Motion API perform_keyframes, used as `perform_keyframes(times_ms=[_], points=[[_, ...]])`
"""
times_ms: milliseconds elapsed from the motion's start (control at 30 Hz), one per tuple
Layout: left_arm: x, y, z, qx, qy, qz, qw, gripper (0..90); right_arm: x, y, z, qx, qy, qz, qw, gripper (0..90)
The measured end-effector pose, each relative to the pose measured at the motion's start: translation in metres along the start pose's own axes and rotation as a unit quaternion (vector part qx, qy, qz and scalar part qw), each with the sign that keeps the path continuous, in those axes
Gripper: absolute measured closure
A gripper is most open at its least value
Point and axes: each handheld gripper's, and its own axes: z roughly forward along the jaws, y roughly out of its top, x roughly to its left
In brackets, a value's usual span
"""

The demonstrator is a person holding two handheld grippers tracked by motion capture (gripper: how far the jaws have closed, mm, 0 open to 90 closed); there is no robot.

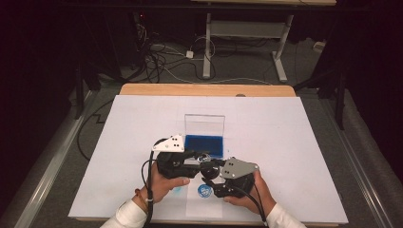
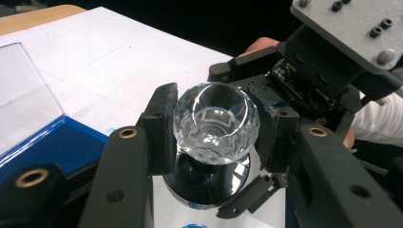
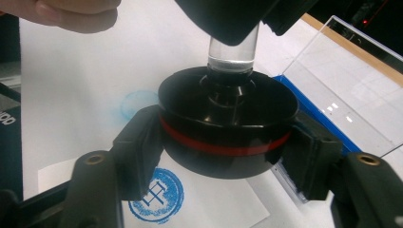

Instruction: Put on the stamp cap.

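A stamp with a faceted clear knob (image 2: 216, 116) and a round black base (image 3: 228, 123) ringed in red hangs above the table between both hands (image 1: 205, 164). My left gripper (image 2: 216, 128) is shut on the knob, one pad at each side. From the other side, my right gripper (image 3: 228, 156) has its pads lying against the rim of the base. Under the stamp, a round blue print (image 3: 157, 194) marks a slip of white paper (image 1: 202, 204). A fainter blue smudge (image 3: 138, 104) lies farther off on the white sheet.
Just beyond the grippers stands an open ink-pad box with a blue pad (image 1: 204, 142) and a raised clear lid (image 1: 204, 124). A large white sheet (image 1: 285, 142) covers the wooden table. Cables trail from both grippers towards the person's sleeves.
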Motion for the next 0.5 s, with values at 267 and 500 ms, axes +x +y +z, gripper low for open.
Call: perform_keyframes(times_ms=[267,500], points=[[-0.002,0.004,-0.008,-0.011,0.009,0.01,0.9998,54.9,0.001,-0.003,0.004,0.008,0.01,0.009,0.9999,30.0],[-0.002,0.006,-0.013,-0.012,0.021,0.017,0.9996,54.9,0.0,-0.004,0.004,0.013,0.007,0.009,0.9998,26.7]])
